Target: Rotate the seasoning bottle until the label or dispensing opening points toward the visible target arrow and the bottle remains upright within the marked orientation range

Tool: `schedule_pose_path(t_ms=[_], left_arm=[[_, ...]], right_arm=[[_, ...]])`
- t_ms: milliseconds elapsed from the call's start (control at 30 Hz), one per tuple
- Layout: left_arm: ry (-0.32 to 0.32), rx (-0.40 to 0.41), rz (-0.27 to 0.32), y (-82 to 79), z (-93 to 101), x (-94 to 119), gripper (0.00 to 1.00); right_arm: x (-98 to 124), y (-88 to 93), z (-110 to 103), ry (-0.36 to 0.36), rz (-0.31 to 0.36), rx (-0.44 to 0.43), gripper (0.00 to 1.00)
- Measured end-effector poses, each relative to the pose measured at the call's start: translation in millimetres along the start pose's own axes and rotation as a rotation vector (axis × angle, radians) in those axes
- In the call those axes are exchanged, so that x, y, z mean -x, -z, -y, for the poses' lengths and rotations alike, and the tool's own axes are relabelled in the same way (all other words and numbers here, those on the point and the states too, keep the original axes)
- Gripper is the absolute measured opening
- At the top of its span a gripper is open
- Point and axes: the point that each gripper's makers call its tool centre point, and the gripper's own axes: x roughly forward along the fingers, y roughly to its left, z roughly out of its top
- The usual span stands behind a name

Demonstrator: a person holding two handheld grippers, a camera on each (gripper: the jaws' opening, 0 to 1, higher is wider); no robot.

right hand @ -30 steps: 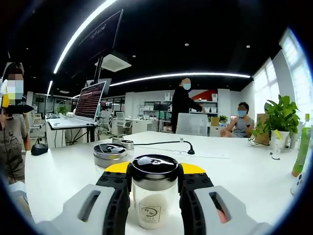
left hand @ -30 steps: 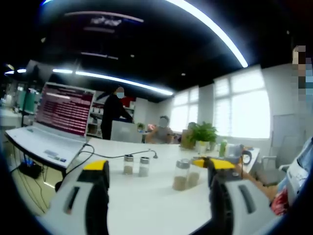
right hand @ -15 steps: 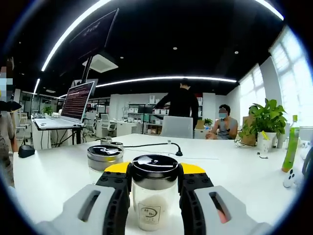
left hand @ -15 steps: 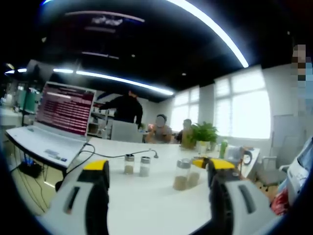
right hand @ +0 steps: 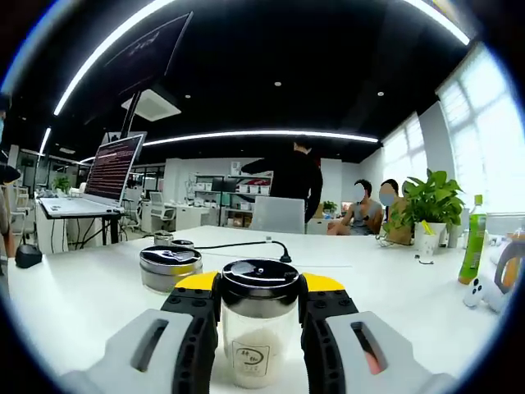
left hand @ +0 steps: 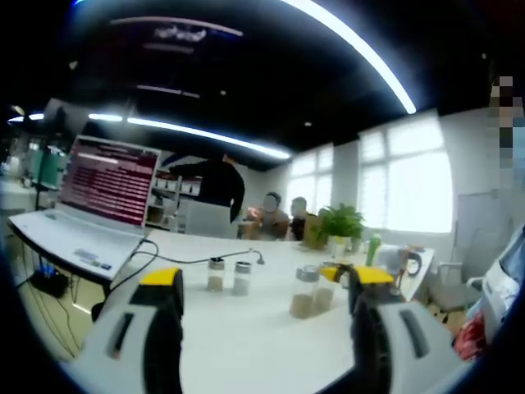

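Note:
A clear seasoning bottle [right hand: 259,328] with a black lid stands upright on the white table [right hand: 90,287], filled with pale powder. A small printed label on it faces the camera. My right gripper [right hand: 261,305] is shut on it, one yellow-tipped jaw against each side. A wider jar with a metal lid [right hand: 169,268] stands just behind it to the left. My left gripper [left hand: 262,283] is open above the table [left hand: 254,345], nothing between its jaws. Beyond it stand two small jars [left hand: 228,277] and two bigger spice jars [left hand: 305,293].
An open laptop [left hand: 90,205] sits on a raised stand at the left, with a black cable [left hand: 197,263] trailing across the table. A potted plant [right hand: 431,205] and a green bottle [right hand: 473,240] stand at the far right. People sit and stand at the far side.
The right gripper view has swung to the right while the bottle stays in the jaws. The standing person has walked to the right. The left gripper has not moved.

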Motion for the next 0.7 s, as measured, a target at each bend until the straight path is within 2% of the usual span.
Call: schedule_pose_path(t_ms=[367, 500, 567, 633, 700], left_arm=[[0.004, -0.003, -0.006, 1.1, -0.1, -1.4, 0.87], [0.009, -0.003, -0.003, 0.5, 1.4, -1.1, 0.87], [0.01, -0.003, -0.002, -0.1, 1.6, -0.9, 0.87], [0.01, -0.002, -0.003, 0.1, 1.4, -1.0, 0.87], [0.01, -0.003, -0.005, 0.4, 0.9, -1.4, 0.87]], right_arm=[[-0.5, -0.1, 0.0, 0.004, 0.012, -0.001, 0.37], [-2.3, 0.2, 1.2, -0.019, 0.004, -0.025, 0.38], [-2.3, 1.2, -0.4, -0.036, -0.015, -0.034, 0.52], [1.8, -1.9, 6.1, -0.002, -0.012, -0.044, 0.63], [8.0, -10.8, 11.2, 0.012, 0.009, -0.024, 0.62]])
